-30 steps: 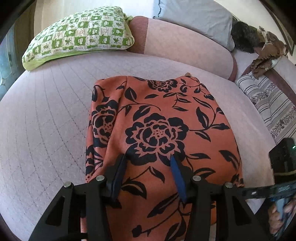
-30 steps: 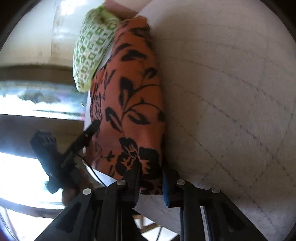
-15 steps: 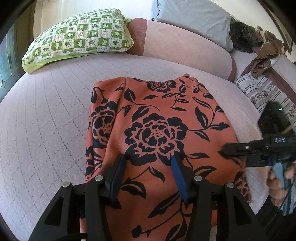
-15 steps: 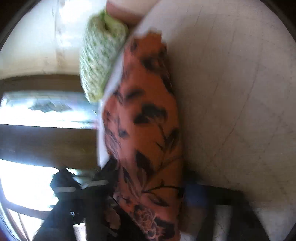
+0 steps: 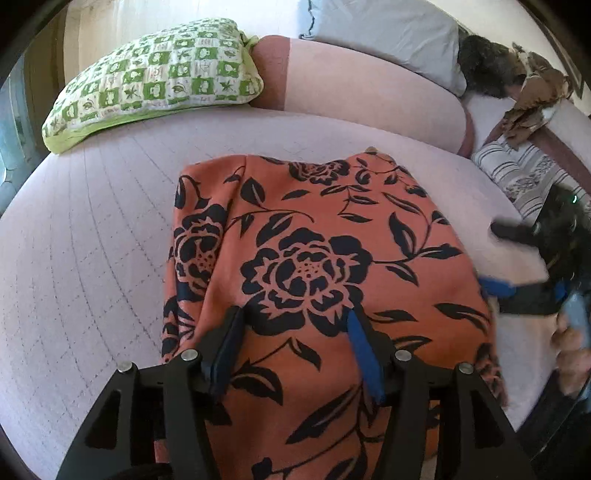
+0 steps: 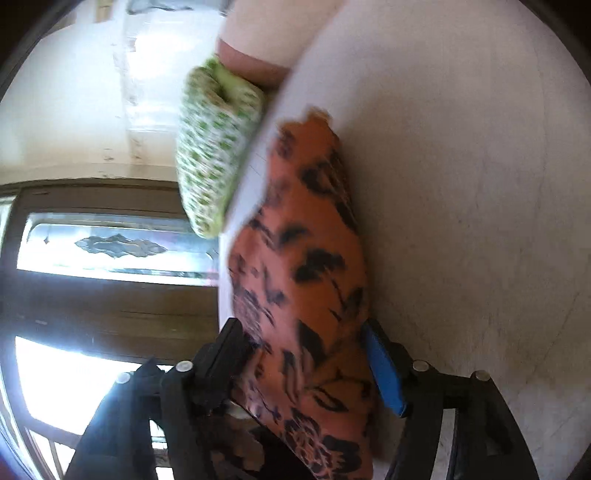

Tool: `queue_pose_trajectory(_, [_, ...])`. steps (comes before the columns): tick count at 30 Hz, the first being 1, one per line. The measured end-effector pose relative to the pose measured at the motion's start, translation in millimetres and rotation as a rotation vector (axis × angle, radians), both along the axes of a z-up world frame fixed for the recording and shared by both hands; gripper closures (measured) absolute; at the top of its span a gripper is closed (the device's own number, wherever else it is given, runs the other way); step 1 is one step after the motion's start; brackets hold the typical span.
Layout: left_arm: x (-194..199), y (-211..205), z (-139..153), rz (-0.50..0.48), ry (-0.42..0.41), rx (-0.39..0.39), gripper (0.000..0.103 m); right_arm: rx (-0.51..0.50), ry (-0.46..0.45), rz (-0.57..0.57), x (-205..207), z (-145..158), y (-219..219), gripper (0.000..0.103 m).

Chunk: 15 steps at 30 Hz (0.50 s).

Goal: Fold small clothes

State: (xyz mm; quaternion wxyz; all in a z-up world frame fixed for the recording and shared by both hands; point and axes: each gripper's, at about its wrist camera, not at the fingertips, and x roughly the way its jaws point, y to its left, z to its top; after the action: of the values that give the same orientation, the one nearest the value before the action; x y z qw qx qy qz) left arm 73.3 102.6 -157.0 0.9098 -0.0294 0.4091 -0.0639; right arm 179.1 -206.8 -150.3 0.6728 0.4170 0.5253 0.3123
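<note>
An orange garment with black flowers lies folded on the pink quilted bed. My left gripper is open, its fingers spread just above the garment's near part. My right gripper is open, rolled on its side, with the garment's right edge between its spread fingers. In the left wrist view the right gripper shows blurred at the garment's right edge.
A green-and-white checked pillow lies at the far left of the bed. A pink bolster and grey pillow lie behind. Striped cloth and brown clothes lie at the far right. A window is beyond the bed edge.
My right gripper has opened from shut on the garment's edge and moved along its right side. The left gripper has stayed open over the garment.
</note>
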Motion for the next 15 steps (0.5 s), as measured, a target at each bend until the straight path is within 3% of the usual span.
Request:
queue_pose_trajectory(2, [0, -2, 1, -0.008, -0.006, 0.023, 0.043, -0.003, -0.008, -0.010, 16, 2, 1, 0.027])
queue_pose_trajectory(4, [0, -2, 0, -0.010, -0.006, 0.024, 0.043, -0.015, 0.037, 0.048, 33, -16, 15, 0.027])
queue_pose_trajectory(6, [0, 1, 1, -0.012, -0.007, 0.016, 0.043, -0.045, 0.071, 0.078, 45, -28, 29, 0.053])
queue_pose_trajectory(8, [-2, 2, -1, -0.015, -0.009, 0.012, 0.043, -0.079, -0.006, 0.085, 42, -13, 37, 0.069])
queue_pose_trajectory(10, [-2, 1, -1, -0.027, -0.011, 0.016, 0.043, -0.093, -0.058, 0.083, 36, -11, 38, 0.072])
queue_pose_trajectory(12, [-2, -4, -2, -0.029, -0.017, 0.052, 0.042, -0.050, 0.048, 0.026, 34, -49, 32, 0.075])
queue_pose_trajectory(15, [-2, -2, -2, -0.018, -0.015, 0.044, 0.042, -0.084, 0.000, 0.059, 31, -24, 43, 0.064])
